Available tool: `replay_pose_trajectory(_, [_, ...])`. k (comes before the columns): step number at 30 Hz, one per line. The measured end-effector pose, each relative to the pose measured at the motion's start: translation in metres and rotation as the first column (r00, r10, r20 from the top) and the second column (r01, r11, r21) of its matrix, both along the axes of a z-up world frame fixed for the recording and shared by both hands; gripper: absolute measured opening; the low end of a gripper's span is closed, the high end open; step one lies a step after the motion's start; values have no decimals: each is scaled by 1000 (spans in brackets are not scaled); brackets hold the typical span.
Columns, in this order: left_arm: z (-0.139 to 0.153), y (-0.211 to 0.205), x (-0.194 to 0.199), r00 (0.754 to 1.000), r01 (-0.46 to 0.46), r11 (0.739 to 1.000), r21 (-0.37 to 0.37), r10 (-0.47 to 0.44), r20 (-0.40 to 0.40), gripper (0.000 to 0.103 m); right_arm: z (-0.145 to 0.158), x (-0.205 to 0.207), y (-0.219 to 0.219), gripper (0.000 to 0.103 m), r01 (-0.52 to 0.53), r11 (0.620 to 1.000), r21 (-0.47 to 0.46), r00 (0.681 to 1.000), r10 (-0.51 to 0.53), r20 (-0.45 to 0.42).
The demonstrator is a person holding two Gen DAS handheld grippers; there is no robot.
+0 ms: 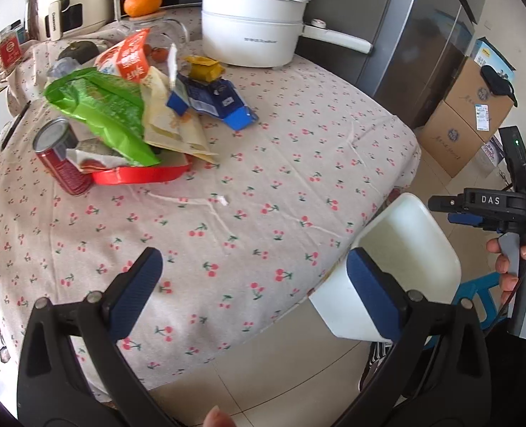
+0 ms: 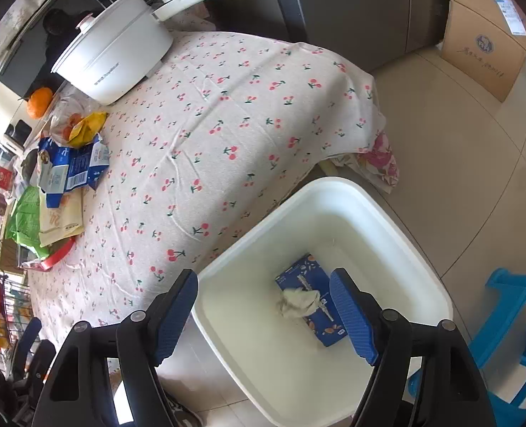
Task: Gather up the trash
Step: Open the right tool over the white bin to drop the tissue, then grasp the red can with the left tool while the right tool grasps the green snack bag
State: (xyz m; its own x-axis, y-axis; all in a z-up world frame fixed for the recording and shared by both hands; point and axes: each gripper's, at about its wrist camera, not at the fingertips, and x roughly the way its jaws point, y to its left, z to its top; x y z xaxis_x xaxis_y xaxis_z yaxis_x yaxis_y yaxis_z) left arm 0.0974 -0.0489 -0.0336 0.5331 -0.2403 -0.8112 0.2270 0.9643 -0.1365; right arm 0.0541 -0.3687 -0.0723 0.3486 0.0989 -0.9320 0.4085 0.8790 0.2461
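A white bin point(image 2: 387, 213) stands on the floor beside the table, and a blue carton point(image 2: 298, 274) with a crumpled tissue point(image 2: 296, 304) on it lies inside. My right gripper point(image 2: 266, 315) hangs open above the bin, nothing between its blue pads. My left gripper point(image 1: 254, 293) is open and empty over the near part of the cherry-print tablecloth point(image 1: 263, 185). A heap of trash lies at the far left of the table: a green bag point(image 1: 103, 110), a red can point(image 1: 58, 158), a blue carton point(image 1: 213, 101), a yellow wrapper point(image 1: 206, 67) and a red-and-white packet point(image 1: 129, 58). The bin point(image 1: 416, 249) shows past the table's right edge.
A white pot point(image 1: 252, 32) with a long handle stands at the back of the table, an orange point(image 1: 142, 0) beside it. Cardboard boxes point(image 1: 466, 117) sit on the floor by the fridge point(image 1: 416, 53). A blue plastic stool point(image 2: 512, 338) stands right of the bin. A hand point(image 1: 512, 270) holds the other gripper's handle.
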Motion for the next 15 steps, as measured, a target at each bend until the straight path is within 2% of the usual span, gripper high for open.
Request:
replay_pose_trajectory(4, [7,39,9,997,-76,997,28,75,14,103,8,14,23,79,-58,997,-41,998,59,15])
replay_pose_trajectory(10, [22,92,33,983,-181,972,150,174,55,103,18,36,57,81,-140,985,-101,989,144,31])
replay_pose_trajectory(15, [11,134,58,957,-289,946,146,288,27,103,25,58,84,82,-210,964,-162,975,218,33])
